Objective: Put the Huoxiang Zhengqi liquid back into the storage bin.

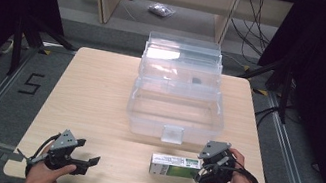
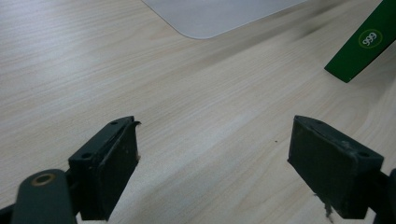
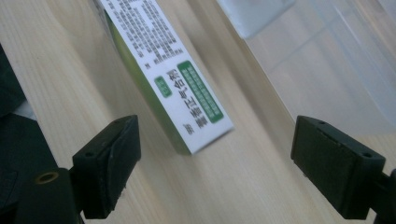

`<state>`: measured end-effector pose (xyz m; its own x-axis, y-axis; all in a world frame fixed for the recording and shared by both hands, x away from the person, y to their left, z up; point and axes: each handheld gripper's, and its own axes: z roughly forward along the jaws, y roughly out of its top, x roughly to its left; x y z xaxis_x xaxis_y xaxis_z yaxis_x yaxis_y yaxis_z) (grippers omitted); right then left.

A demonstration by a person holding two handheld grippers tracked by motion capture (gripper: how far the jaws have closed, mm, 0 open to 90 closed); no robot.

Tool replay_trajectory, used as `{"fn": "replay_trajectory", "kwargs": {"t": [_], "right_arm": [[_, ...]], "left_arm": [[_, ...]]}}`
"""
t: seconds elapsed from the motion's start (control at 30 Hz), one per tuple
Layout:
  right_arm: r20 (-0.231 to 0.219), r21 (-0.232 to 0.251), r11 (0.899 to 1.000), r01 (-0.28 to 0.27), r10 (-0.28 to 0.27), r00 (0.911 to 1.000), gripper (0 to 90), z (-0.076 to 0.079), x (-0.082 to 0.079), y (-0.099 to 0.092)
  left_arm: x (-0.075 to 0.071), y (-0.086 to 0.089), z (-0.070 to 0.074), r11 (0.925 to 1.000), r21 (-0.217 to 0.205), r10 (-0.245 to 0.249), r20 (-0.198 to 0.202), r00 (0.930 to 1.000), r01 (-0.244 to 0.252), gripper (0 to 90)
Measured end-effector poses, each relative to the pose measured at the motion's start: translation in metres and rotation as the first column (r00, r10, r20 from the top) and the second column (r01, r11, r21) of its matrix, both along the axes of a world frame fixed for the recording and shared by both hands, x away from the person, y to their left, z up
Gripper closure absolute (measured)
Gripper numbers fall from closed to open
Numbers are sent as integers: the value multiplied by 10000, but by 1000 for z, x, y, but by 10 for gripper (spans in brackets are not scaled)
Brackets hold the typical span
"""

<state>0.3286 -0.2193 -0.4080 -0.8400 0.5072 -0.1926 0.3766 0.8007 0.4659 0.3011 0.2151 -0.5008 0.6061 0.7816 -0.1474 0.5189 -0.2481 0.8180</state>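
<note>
A green and white carton (image 1: 174, 166) lies flat on the wooden table (image 1: 92, 104), in front of a clear plastic storage box (image 1: 178, 94) that stands open. My right gripper (image 1: 203, 169) is open just at the carton's right end; in the right gripper view the carton's end (image 3: 187, 102) lies ahead of the jaws, slightly left of centre, with nothing touching it. My left gripper (image 1: 90, 163) rests open near the front left of the table, nothing between its jaws. In the left gripper view a green corner of the carton (image 2: 364, 44) shows at the upper right.
The box's clear lid (image 1: 182, 57) stands tilted back behind it, and its front latch (image 1: 172, 134) faces me. A corner of the box's base (image 2: 215, 16) shows in the left gripper view. Floor, shelving and cables lie beyond the table's far edge.
</note>
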Motion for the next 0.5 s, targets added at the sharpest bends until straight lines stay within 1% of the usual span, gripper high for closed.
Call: {"fn": "replay_trajectory", "kwargs": {"t": [0.03,0.1,0.17,0.23,0.3,0.33,0.37,0.43,0.47,0.5], "right_arm": [[44,-58,9998,-194,195,9998,169,0,1,2],[-22,-73,9999,-87,87,10000,169,1,0,4],[-17,-93,9986,-519,519,9987,170,1,3,11],[-41,-107,9983,-575,575,9983,170,1,3,13],[-84,-160,9966,-803,802,9967,170,2,4,21],[-185,-139,9975,-700,697,9974,170,2,3,23],[-151,-161,9960,-883,881,9960,170,1,4,25],[-69,-163,9952,-969,968,9953,170,1,5,27],[-178,-202,9941,-1067,1064,9942,170,1,6,31],[-168,-178,9938,-1099,1096,9938,170,0,7,33]], "left_arm": [[0,0,0,10000,-4,-5,-2,10000,5,152],[0,0,0,10000,1,-4,-4,10000,4,152],[0,0,0,10000,1,-23,2,10000,23,152],[0,0,0,10000,18,-30,4,10000,30,152],[0,0,0,10000,10,-35,5,10000,35,152],[0,0,0,10000,9,-35,7,10000,35,152],[0,0,0,10000,5,-32,3,10000,32,152],[0,0,0,10000,8,-36,5,10000,36,152],[0,0,0,10000,6,-39,7,10000,39,152],[0,0,0,10000,-43,-72,29,10000,72,152]]}}
